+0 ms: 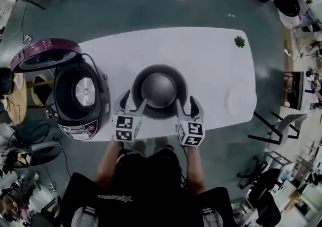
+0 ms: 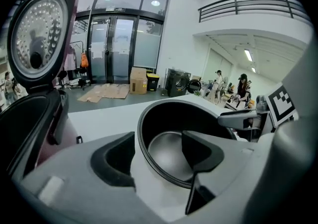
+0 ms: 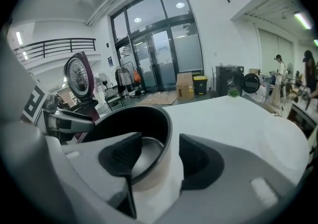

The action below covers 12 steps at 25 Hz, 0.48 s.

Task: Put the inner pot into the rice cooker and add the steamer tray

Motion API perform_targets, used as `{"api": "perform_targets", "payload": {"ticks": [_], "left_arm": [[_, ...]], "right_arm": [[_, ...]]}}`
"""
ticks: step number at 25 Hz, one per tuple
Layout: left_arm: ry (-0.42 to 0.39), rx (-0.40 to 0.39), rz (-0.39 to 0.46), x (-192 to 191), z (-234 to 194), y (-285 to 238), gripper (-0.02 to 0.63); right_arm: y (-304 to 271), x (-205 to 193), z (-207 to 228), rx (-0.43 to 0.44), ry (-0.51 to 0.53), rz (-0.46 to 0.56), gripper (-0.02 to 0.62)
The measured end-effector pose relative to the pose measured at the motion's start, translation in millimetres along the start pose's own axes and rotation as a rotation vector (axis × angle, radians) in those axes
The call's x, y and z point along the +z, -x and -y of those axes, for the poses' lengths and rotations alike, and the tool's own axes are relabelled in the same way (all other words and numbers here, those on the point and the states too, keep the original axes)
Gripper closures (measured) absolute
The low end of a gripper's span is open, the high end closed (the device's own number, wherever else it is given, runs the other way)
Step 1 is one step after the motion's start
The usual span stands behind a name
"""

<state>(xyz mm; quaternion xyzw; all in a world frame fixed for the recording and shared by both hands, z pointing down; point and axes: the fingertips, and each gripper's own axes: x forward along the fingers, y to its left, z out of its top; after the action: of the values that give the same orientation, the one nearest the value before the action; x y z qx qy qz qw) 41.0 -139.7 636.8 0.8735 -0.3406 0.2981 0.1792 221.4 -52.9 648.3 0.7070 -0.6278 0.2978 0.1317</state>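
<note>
the left gripper [image 1: 133, 101] and right gripper [image 1: 187, 105] are released, jaws spread astride the near rim of the inner pot [image 1: 159, 90], which sits right of the open rice cooker [image 1: 80, 97].

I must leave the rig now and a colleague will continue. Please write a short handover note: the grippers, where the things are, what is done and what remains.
Left gripper: jaws open, astride the near-left rim of the inner pot, not clamped.
Right gripper: jaws open, astride the near-right rim, not clamped.
The inner pot is upright and empty at mid table. The rice cooker is at the left end, lid up, no pot inside.
Steamer tray: perhaps the pale round shape at the right; cannot tell.
Done: nothing placed yet.
Left: grip the rim, lift the pot into the cooker, add the tray.
</note>
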Motion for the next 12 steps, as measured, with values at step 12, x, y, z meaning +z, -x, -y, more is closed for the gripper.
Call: {"api": "perform_targets", "payload": {"ticks": [12], "left_arm": [[0.008, 0.124, -0.071, -25.0, -14.5, -20.6, 0.460]], "right_arm": [[-21.5, -6.6, 6.1, 0.028, 0.055, -0.026, 0.482]]}}
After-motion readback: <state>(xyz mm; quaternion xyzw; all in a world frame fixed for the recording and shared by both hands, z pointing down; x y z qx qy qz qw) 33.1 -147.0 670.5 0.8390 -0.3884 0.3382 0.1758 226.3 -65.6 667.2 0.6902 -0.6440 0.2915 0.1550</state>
